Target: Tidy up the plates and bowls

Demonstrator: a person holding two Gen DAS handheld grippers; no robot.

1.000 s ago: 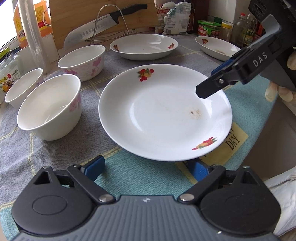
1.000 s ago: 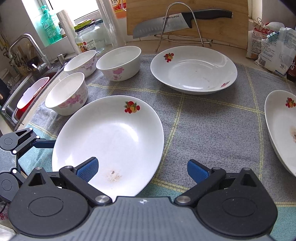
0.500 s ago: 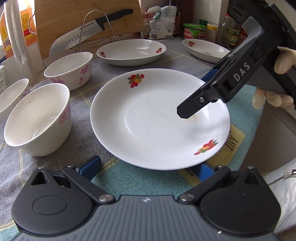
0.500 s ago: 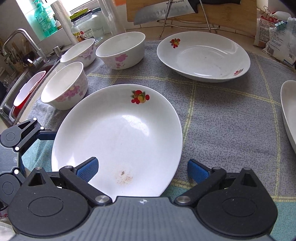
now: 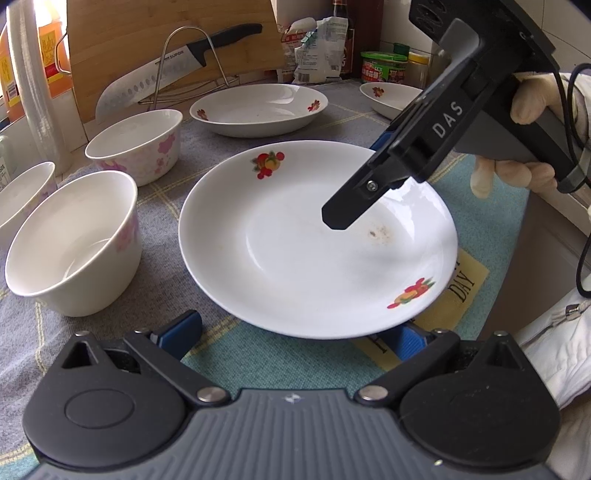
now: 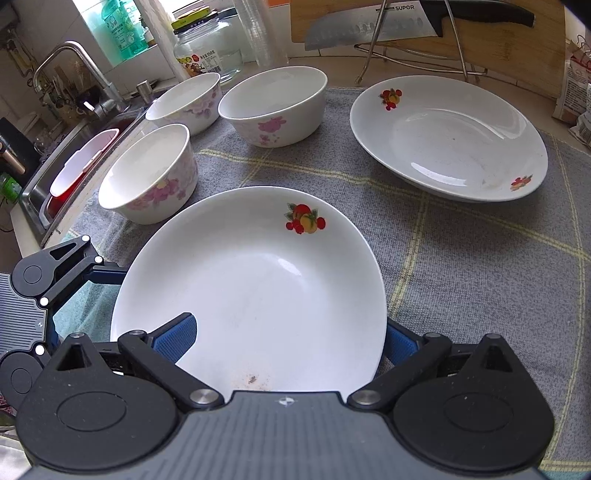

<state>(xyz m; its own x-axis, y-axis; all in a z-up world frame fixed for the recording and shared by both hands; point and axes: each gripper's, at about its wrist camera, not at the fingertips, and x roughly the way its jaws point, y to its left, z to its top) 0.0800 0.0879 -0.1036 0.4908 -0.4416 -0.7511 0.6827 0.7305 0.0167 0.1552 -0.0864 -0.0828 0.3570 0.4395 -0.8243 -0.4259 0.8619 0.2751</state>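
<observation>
- Left gripper (image 5: 295, 334): jaws spread wide, nothing pinched. One blue pad (image 5: 181, 328) rests on the cloth left of the near plate; the other sits under the plate's near right rim.
- Right gripper (image 6: 284, 338): jaws spread wide, straddling the near edge of the same plate. One blue pad lies over the plate's inner surface, the other outside the rim on the right. Neither pad visibly presses on the rim.
- Near plate (image 5: 306, 251): white, shallow, with two fruit decals and a small brown stain. It sits on the checked cloth (image 6: 461, 266), its near edge over a teal section.
- In the left wrist view, a black finger of the right gripper, held in a gloved hand (image 5: 524, 173), hangs over the plate's right half.
- Three floral bowls stand upright left of the plate: nearest bowl (image 6: 147, 177), middle bowl (image 6: 273, 105), third bowl (image 6: 184, 101). They are close together; contact cannot be determined.
- Second fruit plate (image 6: 450, 136): farther back, apart from the near plate.
- Third plate (image 5: 388, 96): far right, partly hidden.
- Rear: knife (image 5: 162, 72) on a wire rack against a wooden cutting board (image 5: 147, 33).
</observation>
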